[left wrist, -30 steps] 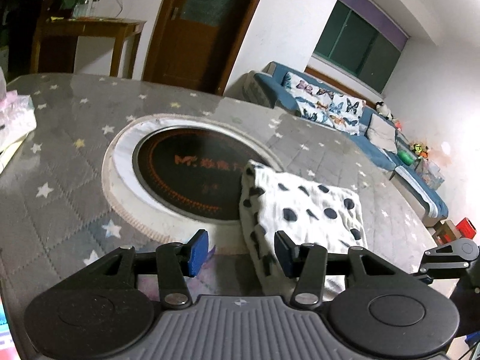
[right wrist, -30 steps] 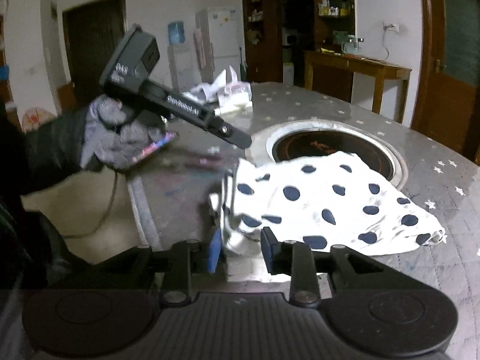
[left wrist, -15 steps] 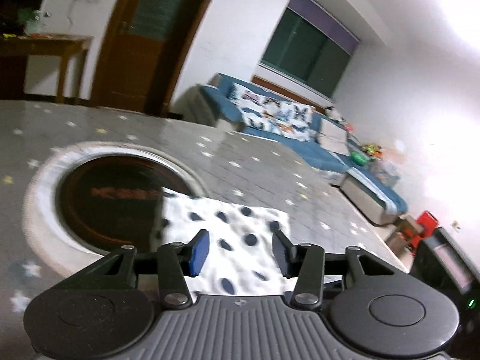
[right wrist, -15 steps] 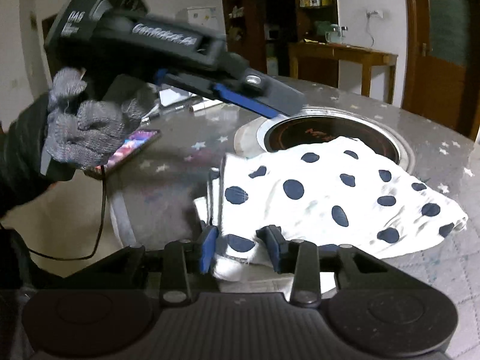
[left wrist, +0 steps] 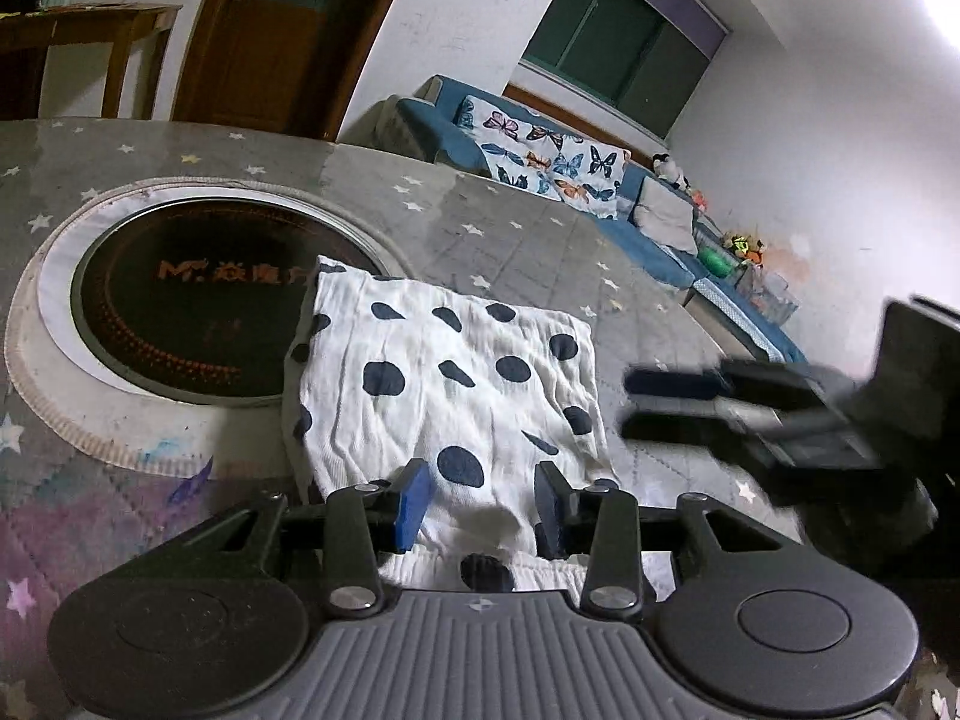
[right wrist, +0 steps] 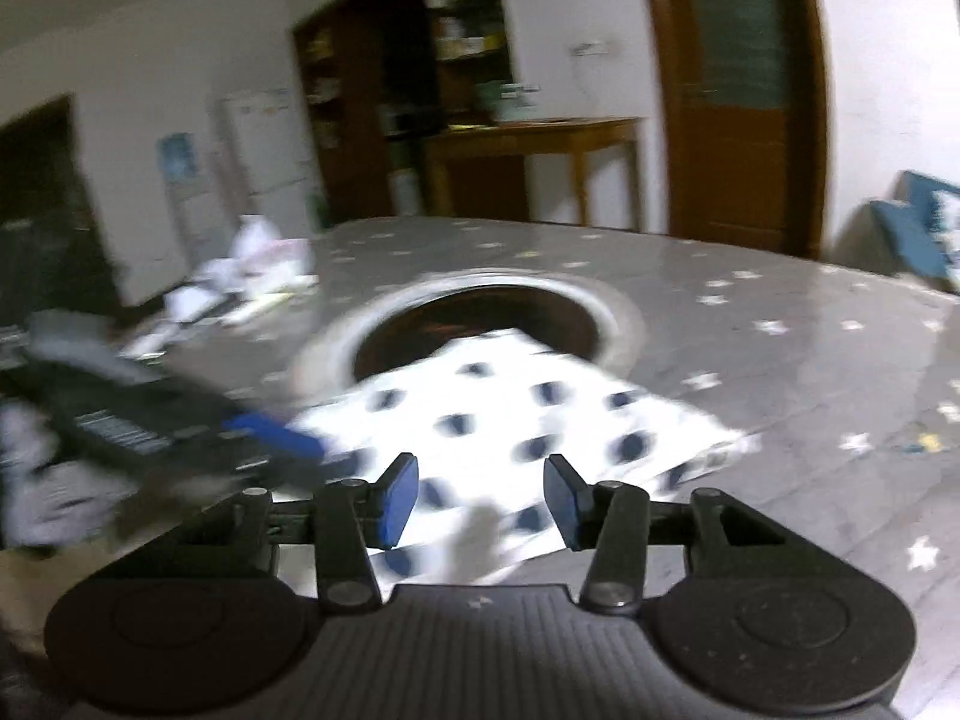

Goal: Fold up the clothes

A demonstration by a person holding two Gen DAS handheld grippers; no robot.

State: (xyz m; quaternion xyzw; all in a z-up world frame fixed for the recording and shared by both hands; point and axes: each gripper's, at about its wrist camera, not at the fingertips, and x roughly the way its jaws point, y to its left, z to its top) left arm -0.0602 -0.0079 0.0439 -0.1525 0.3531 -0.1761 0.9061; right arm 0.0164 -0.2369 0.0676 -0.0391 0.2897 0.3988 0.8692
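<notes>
A white garment with dark blue dots lies folded flat on the grey star-pattern table, its far corner over the round black cooktop. My left gripper is open just above the garment's near edge, with nothing between its fingers. My right gripper is open and empty above the near edge of the same garment, in a blurred view. The right gripper also shows at the right of the left wrist view, beside the garment.
The cooktop's white ring sits left of the garment. White bags and papers lie at the table's far left. A blue sofa stands beyond the table edge. A wooden side table and door stand behind.
My right gripper has opened and let go of the garment's edge, then pulled back. My left gripper has swung over the garment's near edge. The garment now lies flat.
</notes>
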